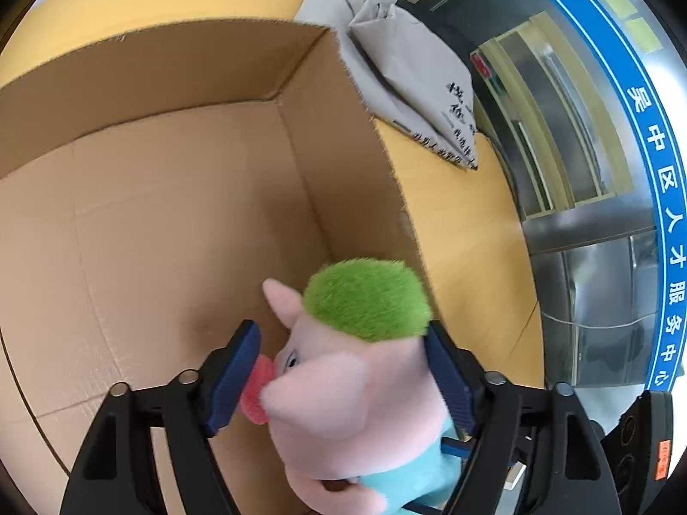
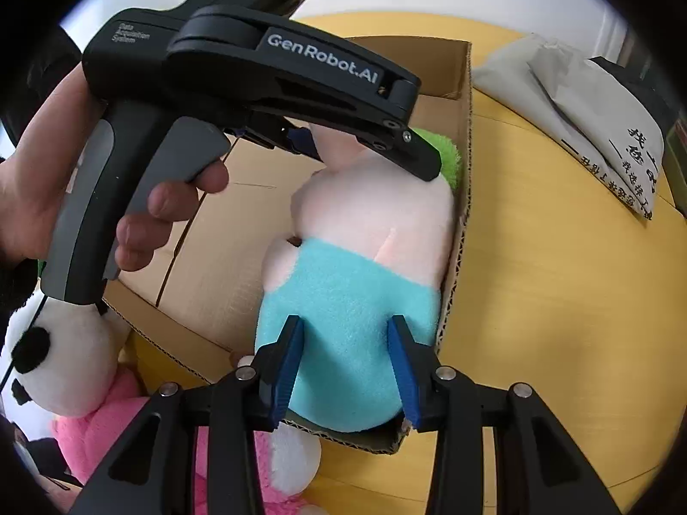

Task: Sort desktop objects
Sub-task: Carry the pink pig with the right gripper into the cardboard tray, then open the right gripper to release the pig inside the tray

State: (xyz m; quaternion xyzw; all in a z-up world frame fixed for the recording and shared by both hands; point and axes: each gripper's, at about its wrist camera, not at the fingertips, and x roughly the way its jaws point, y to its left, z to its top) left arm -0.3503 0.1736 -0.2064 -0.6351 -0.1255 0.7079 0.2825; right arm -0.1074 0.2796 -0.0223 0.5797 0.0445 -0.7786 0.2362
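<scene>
Yellow wooden table (image 2: 536, 300): open cardboard box (image 1: 180, 197), grey printed bag (image 2: 592, 128), panda plush (image 2: 64, 352) at box's near corner.

Both my views were bright and evenly lit by soft daylight, with only faint shadows inside the cardboard box (image 1: 180, 214). The fisheye lenses bent straight lines hard toward the edges and left black corners. The plush pig (image 1: 356, 369) looked slightly smeared close to the left lens. The glass wall (image 1: 571, 171) carried pale reflections, and the desk (image 2: 558, 300) showed a mild sheen.
</scene>
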